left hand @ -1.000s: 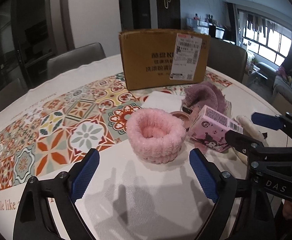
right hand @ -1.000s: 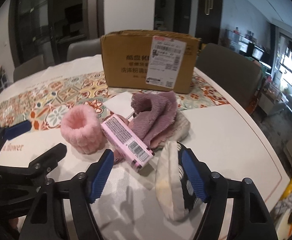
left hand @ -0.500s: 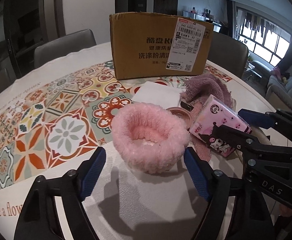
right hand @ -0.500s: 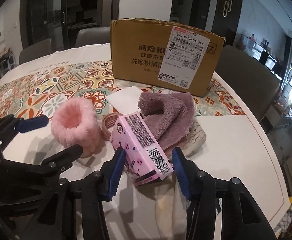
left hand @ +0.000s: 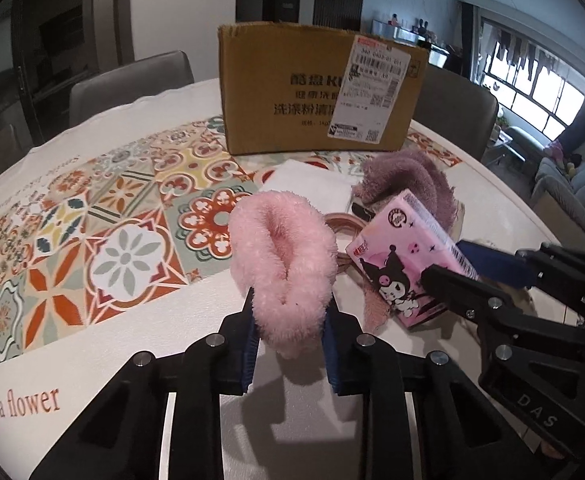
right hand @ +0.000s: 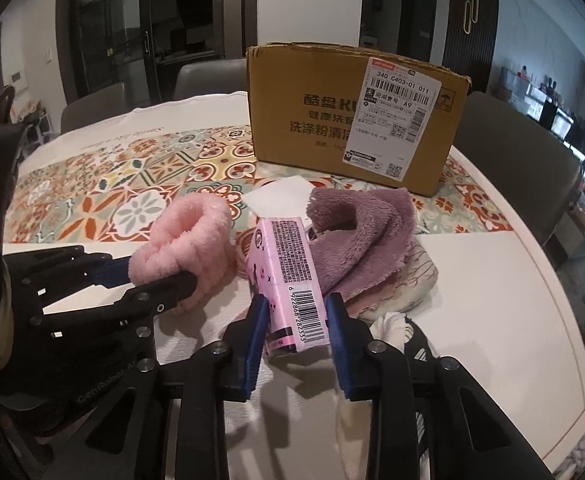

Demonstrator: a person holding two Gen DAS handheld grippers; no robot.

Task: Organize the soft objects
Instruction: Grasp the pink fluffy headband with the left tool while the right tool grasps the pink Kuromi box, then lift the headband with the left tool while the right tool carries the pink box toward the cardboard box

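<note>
We hold both tools tipped down toward the round white table [right hand: 492, 280]. Our left gripper [left hand: 290, 332] has just been closing, and its blue pads now squeeze the fluffy pink ring-shaped headband [left hand: 282, 264], which is squashed into a long narrow loop. Our right gripper [right hand: 295, 322] has just been closing too, and its pads pinch the near end of the pink cartoon tissue pack [right hand: 288, 280], the end with the barcode. The pack points away from us, and the two grippers sit side by side, close together.

Under the right gripper lies a soft white and black thing [right hand: 396, 328]; we cannot tell what it is. Just behind the pack rests a crumpled fuzzy purple cloth [right hand: 368, 232] on top of a pale printed cloth [right hand: 420, 276]. A flat white folded cloth [left hand: 312, 184] lies beyond the headband. A colourful tile-patterned runner [left hand: 104, 220] crosses the table. At the far end stands a brown cardboard box [left hand: 292, 96] with a white label. Grey chairs [left hand: 128, 80] ring the table. The table is bare on the right, out to its curved edge.
</note>
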